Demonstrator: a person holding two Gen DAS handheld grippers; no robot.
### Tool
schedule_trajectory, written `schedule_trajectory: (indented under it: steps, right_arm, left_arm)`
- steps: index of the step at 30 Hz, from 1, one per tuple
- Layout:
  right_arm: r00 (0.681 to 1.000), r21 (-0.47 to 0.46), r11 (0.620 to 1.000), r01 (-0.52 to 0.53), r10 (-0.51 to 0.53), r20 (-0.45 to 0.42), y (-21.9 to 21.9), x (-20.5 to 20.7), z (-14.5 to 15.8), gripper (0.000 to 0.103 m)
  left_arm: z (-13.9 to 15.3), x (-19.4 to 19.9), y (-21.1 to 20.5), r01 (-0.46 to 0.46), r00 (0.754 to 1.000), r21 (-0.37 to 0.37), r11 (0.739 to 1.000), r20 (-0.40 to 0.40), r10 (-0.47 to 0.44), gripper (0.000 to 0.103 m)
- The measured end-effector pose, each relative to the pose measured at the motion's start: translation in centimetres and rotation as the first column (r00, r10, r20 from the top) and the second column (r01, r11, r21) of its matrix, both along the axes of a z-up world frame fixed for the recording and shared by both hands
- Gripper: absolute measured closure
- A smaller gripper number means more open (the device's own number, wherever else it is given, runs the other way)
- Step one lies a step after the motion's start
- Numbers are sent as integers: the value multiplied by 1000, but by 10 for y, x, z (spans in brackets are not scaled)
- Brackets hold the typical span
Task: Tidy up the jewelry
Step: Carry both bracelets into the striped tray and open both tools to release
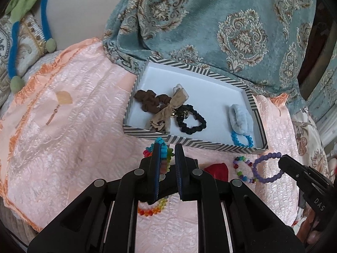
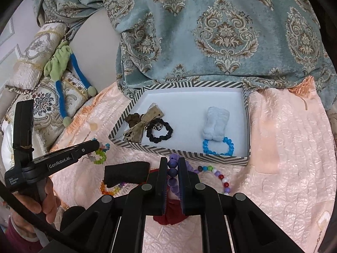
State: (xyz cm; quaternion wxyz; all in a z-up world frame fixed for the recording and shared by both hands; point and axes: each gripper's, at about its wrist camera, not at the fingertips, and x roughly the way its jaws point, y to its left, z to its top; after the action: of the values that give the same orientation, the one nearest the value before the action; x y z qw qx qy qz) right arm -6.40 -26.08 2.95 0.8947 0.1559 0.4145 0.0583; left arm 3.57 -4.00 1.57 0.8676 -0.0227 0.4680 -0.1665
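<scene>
Both sets of jaws stand narrow, each clamped on a bracelet. Left gripper (image 1: 167, 147) pinches a turquoise-and-rainbow bead bracelet (image 1: 163, 150) w/ the beads pressed against its left finger, just short of the near rim of the striped tray (image 1: 210, 143). Right gripper (image 2: 172, 162) grips a purple bead bracelet (image 2: 172, 171) between its pads; in the left wrist view the purple loop hangs from the gripper's tip, beside a multicolour bead bracelet (image 1: 242, 168) lying on the pink quilt (image 1: 73, 126).

Inside the tray, L to R: brown scrunchie (image 1: 147, 101), tan ribbon bow (image 1: 168, 109), black scrunchie (image 1: 190, 122), pale blue fluffy scrunchie (image 1: 239, 118), blue bead bracelet (image 1: 242, 140) touching it at the near right corner. Tray sits on the quilt, its back edge against a teal patterned curtain (image 1: 210, 21).

On the quilt near the grippers: rainbow bead bracelet (image 1: 151, 208), red cloth item (image 1: 218, 169), a black fabric piece (image 2: 126, 171). Green-yellow bead loop (image 2: 99, 157) shows at the left gripper's tip in the right wrist view.

A person's hand (image 2: 42, 202) holds the left gripper's handle. Patterned cushions (image 2: 48, 103) & a green-blue plush toy (image 2: 61, 63) lie far left.
</scene>
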Motion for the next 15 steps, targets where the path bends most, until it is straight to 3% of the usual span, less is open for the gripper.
schedule_trajectory:
  steps: [15]
  right_arm:
    - [1000,19,1000,-18,18,-6,2,60,-9,94]
  left_arm:
    - [-4,58,-44,42,998,-40,998,-43,-44,91]
